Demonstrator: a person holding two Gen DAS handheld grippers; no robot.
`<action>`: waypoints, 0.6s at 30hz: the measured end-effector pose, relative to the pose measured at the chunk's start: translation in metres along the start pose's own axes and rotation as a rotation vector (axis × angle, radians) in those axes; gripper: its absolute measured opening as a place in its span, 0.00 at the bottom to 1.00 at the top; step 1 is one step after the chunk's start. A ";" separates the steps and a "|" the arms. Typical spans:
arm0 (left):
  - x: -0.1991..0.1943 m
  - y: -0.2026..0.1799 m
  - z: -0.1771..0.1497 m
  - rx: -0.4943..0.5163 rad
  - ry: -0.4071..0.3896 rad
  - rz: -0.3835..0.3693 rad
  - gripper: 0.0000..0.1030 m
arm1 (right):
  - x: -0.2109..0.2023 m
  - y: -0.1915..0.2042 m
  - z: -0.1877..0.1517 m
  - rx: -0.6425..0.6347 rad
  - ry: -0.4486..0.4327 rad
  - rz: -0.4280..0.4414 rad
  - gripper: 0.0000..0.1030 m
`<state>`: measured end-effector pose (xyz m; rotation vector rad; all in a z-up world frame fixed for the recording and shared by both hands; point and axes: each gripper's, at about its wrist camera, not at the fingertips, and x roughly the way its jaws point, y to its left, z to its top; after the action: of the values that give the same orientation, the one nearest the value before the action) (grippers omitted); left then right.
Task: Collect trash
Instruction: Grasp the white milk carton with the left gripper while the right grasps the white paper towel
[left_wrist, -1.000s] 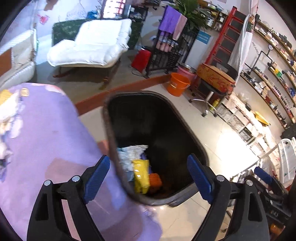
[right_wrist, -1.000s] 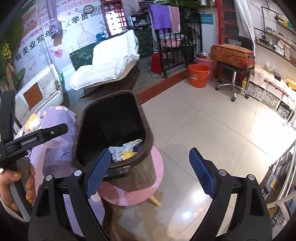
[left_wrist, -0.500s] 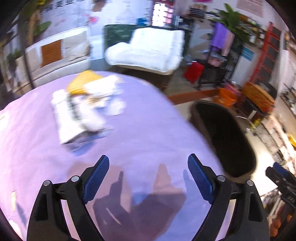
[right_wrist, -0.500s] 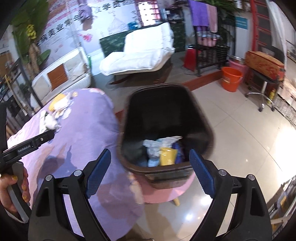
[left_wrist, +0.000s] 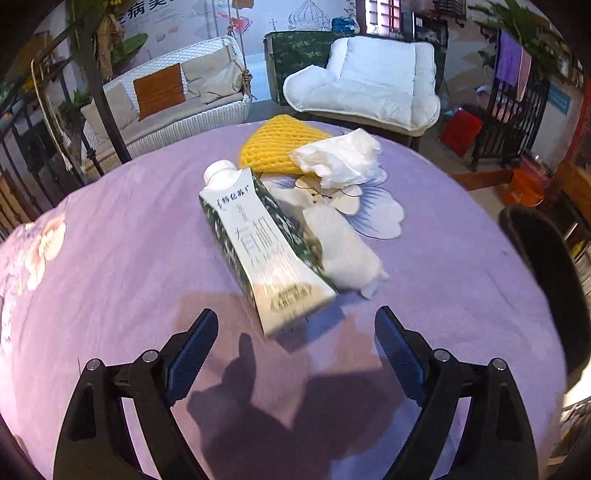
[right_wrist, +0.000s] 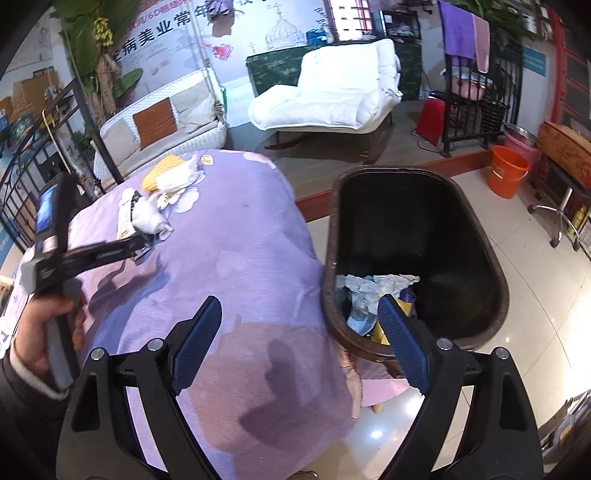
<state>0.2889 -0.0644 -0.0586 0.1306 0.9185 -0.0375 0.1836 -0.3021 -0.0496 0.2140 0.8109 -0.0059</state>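
Observation:
A white and green milk carton (left_wrist: 264, 243) lies on the purple tablecloth (left_wrist: 110, 266), with a white wad (left_wrist: 343, 247) against its right side. Behind them lie a crumpled white tissue (left_wrist: 340, 158) and a yellow foam net (left_wrist: 280, 142). My left gripper (left_wrist: 295, 343) is open and empty, just short of the carton's near end. My right gripper (right_wrist: 299, 332) is open and empty above the table edge beside the dark trash bin (right_wrist: 476, 236), which holds paper and a yellow wrapper (right_wrist: 373, 291). The left gripper also shows in the right wrist view (right_wrist: 136, 243).
The bin stands on a pink stool (right_wrist: 384, 387) right of the table. A white lounge chair (right_wrist: 332, 99), a wicker sofa (right_wrist: 162, 122), an orange bucket (right_wrist: 506, 175) and a black rack (right_wrist: 472, 107) stand behind on the tiled floor.
My left gripper swung left from above the bin to the table and now faces the carton up close. My right gripper turned left, so the table and bin both show.

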 end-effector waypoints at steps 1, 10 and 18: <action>0.005 0.000 0.002 0.009 0.014 0.015 0.80 | 0.001 0.003 0.001 -0.004 0.003 0.004 0.83; 0.028 0.031 0.023 -0.041 0.043 0.058 0.72 | 0.018 0.047 0.022 -0.093 0.052 0.122 0.83; 0.042 0.060 0.043 -0.095 0.038 -0.027 0.50 | 0.065 0.100 0.047 -0.174 0.144 0.232 0.83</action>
<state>0.3532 -0.0099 -0.0603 0.0310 0.9581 -0.0164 0.2709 -0.2080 -0.0459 0.1438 0.9205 0.3001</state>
